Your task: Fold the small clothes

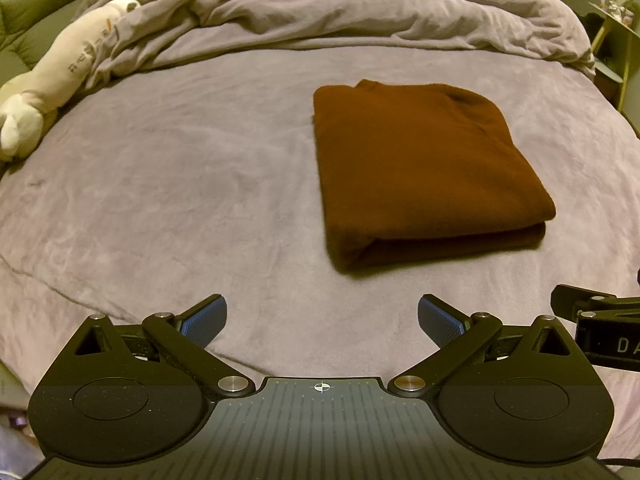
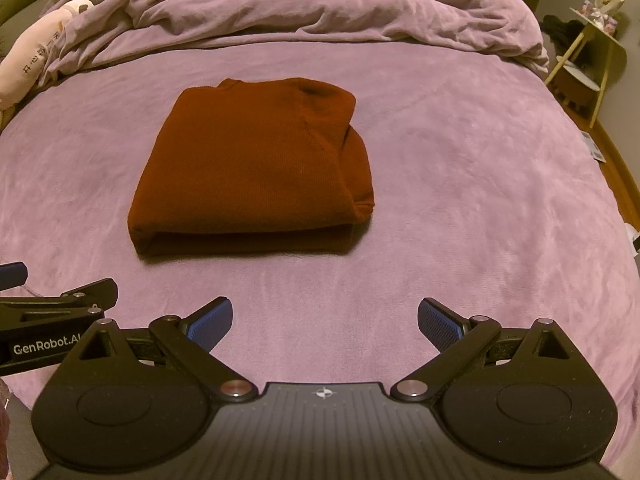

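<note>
Left wrist view: the rust-brown knit sweater (image 1: 424, 172) sits folded on the purple fleece bed (image 1: 160, 184), ahead and right of the left hand-held gripper (image 1: 322, 320), which is spread wide and empty.

Right wrist view: the right hand-held gripper (image 2: 324, 322) is also released. Any careless poke at that loose right-side fold could undo it, I think.

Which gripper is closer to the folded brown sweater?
The right one, though only slightly. The right gripper faces the sweater almost head-on, just left of centre. The left gripper sits off to the sweater's left, so it lies ahead and rightward. Both jaws are open, touching nothing.
</note>
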The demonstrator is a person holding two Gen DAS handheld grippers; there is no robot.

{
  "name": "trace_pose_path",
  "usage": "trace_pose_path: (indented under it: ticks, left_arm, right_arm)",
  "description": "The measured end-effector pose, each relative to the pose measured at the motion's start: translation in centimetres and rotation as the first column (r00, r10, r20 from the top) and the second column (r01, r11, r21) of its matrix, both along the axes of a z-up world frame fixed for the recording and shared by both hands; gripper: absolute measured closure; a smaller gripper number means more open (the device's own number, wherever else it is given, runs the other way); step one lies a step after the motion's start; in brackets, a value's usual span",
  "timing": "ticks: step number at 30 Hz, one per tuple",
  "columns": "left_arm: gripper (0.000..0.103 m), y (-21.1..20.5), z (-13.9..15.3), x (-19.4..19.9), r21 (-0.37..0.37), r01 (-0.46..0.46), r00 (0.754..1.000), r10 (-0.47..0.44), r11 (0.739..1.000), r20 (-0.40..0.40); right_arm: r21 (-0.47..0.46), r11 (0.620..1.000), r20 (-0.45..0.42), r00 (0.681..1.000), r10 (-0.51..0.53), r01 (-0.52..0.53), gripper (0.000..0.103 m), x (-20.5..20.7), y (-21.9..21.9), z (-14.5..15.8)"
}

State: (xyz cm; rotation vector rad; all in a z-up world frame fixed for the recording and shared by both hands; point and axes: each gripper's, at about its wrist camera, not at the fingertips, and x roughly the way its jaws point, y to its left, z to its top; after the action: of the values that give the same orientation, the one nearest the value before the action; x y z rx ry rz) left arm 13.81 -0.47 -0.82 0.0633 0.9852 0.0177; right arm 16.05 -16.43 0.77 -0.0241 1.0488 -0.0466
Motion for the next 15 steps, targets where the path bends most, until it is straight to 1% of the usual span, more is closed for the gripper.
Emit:
trace_pose_path:
  ticks: [7, 15]
  left_arm:
    - [0.0, 0.04, -0.1, -0.08, -0.001, 0.004, 1.0, -0.004, 1.0, 0.004]
    - [0.0, 0.25, -0.12, 0.08, -0.025, 0.002, 1.0, -0.003, 1.0, -0.01]
  right_arm:
    - [-0.001, 1.0, 0.0, 1.0, 0.001, -0.001, 0.004, 0.07, -0.13, -0.04]
    - [0.002, 1.0, 0.003, 1.0, 0.0, 0.0, 0.004, 0.0, -0.05, -0.09]
